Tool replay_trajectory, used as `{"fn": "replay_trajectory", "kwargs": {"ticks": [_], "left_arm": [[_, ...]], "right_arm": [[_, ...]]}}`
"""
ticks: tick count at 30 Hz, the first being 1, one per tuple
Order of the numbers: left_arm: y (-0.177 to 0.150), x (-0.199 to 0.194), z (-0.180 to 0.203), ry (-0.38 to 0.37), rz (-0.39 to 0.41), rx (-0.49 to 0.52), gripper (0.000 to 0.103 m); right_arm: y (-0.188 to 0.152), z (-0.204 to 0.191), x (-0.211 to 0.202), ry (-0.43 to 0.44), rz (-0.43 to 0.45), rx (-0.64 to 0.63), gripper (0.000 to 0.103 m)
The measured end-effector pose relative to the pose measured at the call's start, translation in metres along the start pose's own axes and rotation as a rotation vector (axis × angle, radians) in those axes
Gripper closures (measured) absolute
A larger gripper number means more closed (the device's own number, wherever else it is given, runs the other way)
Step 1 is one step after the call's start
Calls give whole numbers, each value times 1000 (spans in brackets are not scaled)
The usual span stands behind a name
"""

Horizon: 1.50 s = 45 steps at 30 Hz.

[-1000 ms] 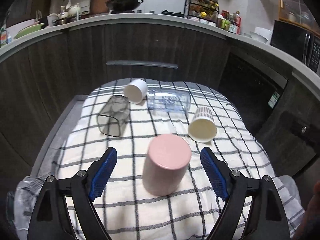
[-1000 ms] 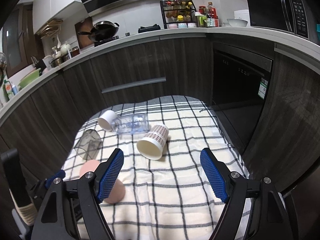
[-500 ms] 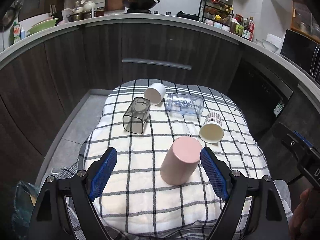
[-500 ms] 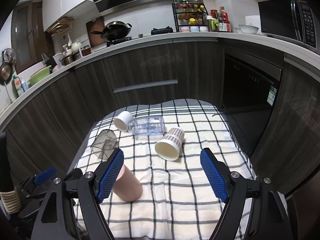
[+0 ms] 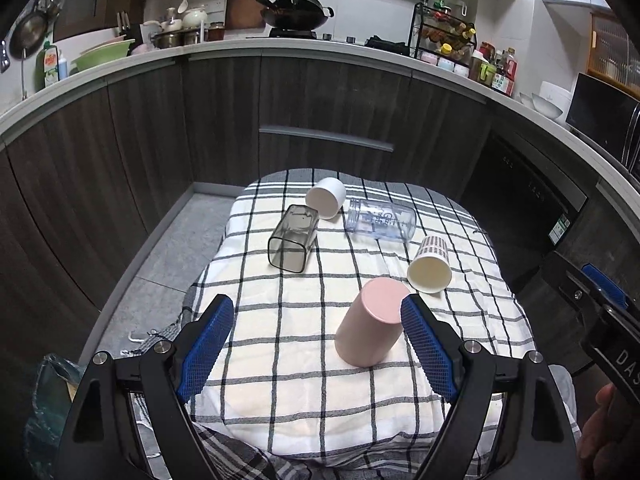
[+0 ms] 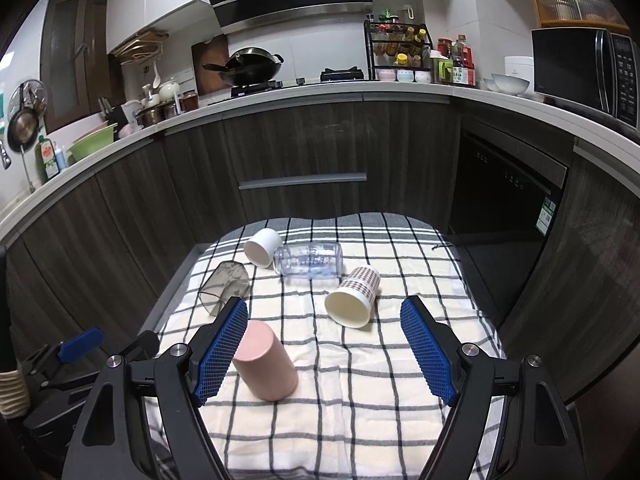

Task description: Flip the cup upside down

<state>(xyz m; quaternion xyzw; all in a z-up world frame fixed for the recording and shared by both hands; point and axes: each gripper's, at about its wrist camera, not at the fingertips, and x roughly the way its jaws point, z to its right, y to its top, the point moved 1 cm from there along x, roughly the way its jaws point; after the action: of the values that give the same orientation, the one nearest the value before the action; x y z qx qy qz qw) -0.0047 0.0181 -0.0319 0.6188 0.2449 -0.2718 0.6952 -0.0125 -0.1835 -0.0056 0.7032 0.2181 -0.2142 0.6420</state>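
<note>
Pink cup stands mouth-down on checked cloth, lower centre of frame; flip looks done. Left gripper wide, empty. Right gripper wide, empty. Patterned cup, clear bottle lie sideways, unflipped.

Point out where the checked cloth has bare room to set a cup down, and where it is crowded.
Bare: the near strip of the cloth in front of the pink cup, and the right side beside the plaid cup. Crowded: the far left, where the white cup, clear bottle and grey tumbler lie close together.
</note>
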Motion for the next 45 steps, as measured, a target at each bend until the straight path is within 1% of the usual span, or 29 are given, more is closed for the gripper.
{"fn": "replay_trajectory", "kwargs": {"ticks": [11, 19, 31, 45], "left_arm": [[2, -7, 2, 4, 20, 6, 17], [2, -7, 2, -4, 17, 7, 17], [3, -7, 8, -7, 23, 14, 17], [-1, -8, 7, 9, 22, 16, 17]], "right_arm": [[0, 0, -2, -5, -1, 5, 24], [1, 3, 0, -1, -15, 13, 24], [1, 4, 0, 0, -14, 13, 24], [2, 3, 1, 2, -17, 15, 24]]}}
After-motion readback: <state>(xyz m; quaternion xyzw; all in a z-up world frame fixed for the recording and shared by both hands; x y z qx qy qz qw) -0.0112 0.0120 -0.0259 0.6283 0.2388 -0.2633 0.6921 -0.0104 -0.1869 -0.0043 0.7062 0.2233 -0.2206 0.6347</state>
